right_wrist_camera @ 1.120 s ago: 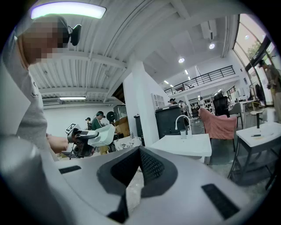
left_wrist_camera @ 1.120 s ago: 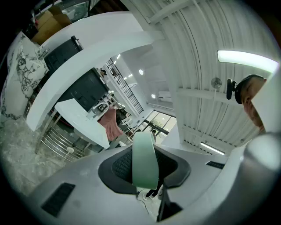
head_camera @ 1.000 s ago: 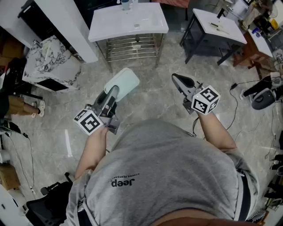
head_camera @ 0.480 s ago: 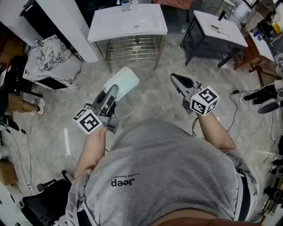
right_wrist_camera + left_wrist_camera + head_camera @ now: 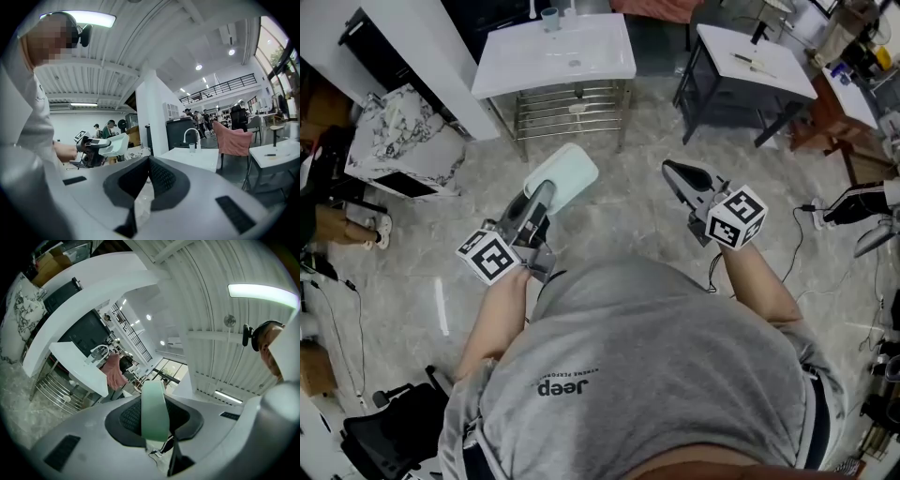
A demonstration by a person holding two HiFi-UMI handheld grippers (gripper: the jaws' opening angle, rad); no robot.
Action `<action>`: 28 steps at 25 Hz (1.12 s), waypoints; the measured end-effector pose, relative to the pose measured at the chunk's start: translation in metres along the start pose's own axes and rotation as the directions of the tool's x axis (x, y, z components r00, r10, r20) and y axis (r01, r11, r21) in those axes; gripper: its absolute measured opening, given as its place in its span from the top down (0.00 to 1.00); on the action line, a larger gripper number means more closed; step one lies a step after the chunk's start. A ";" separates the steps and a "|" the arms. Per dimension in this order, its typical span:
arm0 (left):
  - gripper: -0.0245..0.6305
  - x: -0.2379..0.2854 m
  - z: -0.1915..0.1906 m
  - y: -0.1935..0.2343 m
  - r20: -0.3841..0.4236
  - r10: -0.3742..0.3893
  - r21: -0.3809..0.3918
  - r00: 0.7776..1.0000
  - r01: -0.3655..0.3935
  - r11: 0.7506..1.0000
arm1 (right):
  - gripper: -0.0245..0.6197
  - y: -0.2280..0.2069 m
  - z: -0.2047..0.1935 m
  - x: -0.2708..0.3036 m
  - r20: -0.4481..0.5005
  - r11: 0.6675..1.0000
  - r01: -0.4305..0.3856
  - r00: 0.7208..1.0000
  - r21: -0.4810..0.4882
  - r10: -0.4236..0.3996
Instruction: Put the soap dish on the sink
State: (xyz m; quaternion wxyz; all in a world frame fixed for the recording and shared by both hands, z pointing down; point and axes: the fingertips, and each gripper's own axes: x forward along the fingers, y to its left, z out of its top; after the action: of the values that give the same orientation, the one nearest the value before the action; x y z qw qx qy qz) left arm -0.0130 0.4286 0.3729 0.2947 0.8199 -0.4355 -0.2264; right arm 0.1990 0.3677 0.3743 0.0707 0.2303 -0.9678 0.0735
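Currently, the stock before you reads as follows.

**Soap dish**: pale green, oblong, with rounded corners. It is off any surface, carried in the air over the grey marbled floor, well short of its destination.

**Left gripper**: its jaws are set narrow and clamped on one short end of the dish. Its own view shows the dish edge-on between the pads. The rest of the dish juts out past the jaw tips.

**Right gripper**: its jaws are drawn together with nothing between them. It is held out beside the dish, well apart from it.

**Sink**: a white rectangular basin top on a metal rack stand. A small cup stands at its far edge, and the rest of the top looks bare.

**Bearing**: the sink lies ahead of your left gripper, beyond the dish's free end. The dish's long axis runs along the gripper's line and slants toward the sink's near right corner. Your left hand is the nearer one and already carries the load. Your right hand sits off past the near right corner. By my reading, the coming move is a plain carry forward over the sink's near edge, and the dish must be set level before you let go.
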 end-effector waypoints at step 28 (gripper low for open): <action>0.82 0.173 0.160 0.224 -0.140 -0.157 -0.057 0.978 0.150 0.987 | 0.88 -0.155 0.051 0.237 -0.022 0.986 0.163 0.986 0.021 -0.162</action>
State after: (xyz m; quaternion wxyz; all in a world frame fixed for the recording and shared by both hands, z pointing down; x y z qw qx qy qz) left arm -0.1539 0.1363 0.3897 0.3258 0.8582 -0.3432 -0.1988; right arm 0.0553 0.1187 0.3816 0.0837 0.3085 -0.9441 0.0806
